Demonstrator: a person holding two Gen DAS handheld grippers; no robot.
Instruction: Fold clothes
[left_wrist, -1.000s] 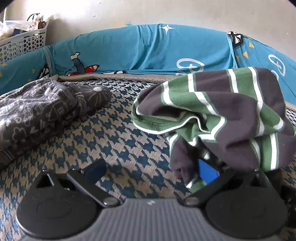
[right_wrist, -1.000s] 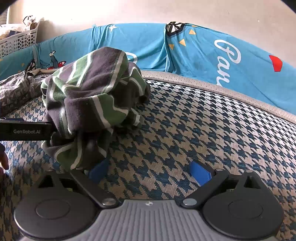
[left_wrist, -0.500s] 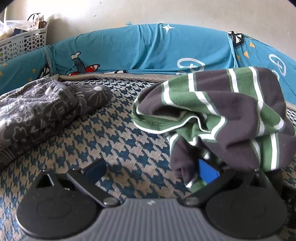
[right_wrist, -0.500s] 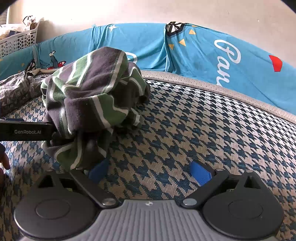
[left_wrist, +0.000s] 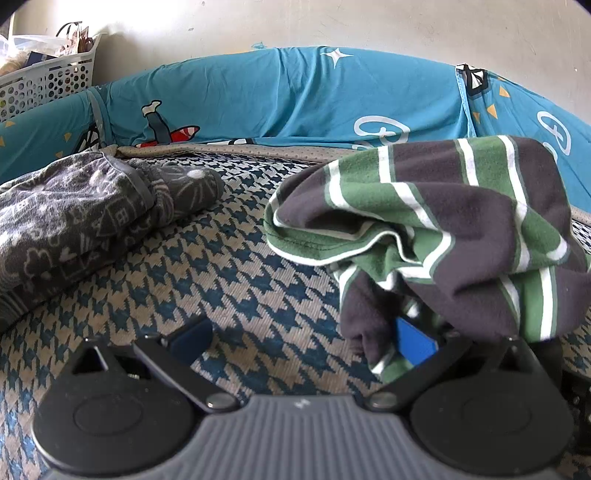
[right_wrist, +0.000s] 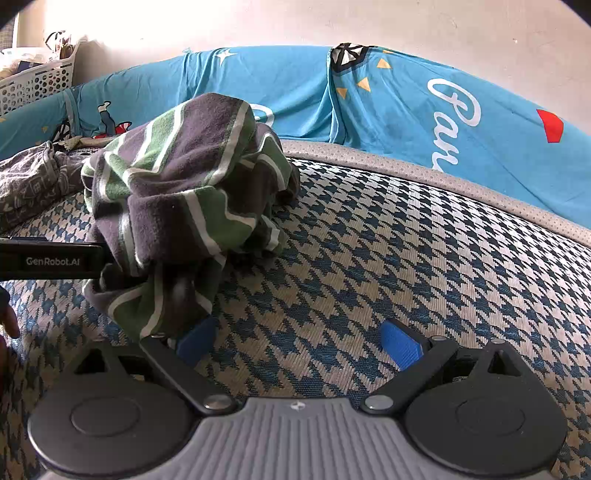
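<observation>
Two grippers, left and right, flank our striped garment, jaws apart. Soft, limp, light; we judge its hem edge the best hold.

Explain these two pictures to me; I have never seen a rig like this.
A person holds a two-finger gripper in each hand; a fisheye camera on each looks along its blue-padded fingers. One picture is from the left gripper, one from the right gripper. Both are open and hold nothing. On the blue-and-beige houndstooth mat lies a crumpled green, dark grey and white striped garment, draped over each gripper's inner finger. A grey patterned garment lies left of it. Behind run bright blue printed cushions.
</observation>
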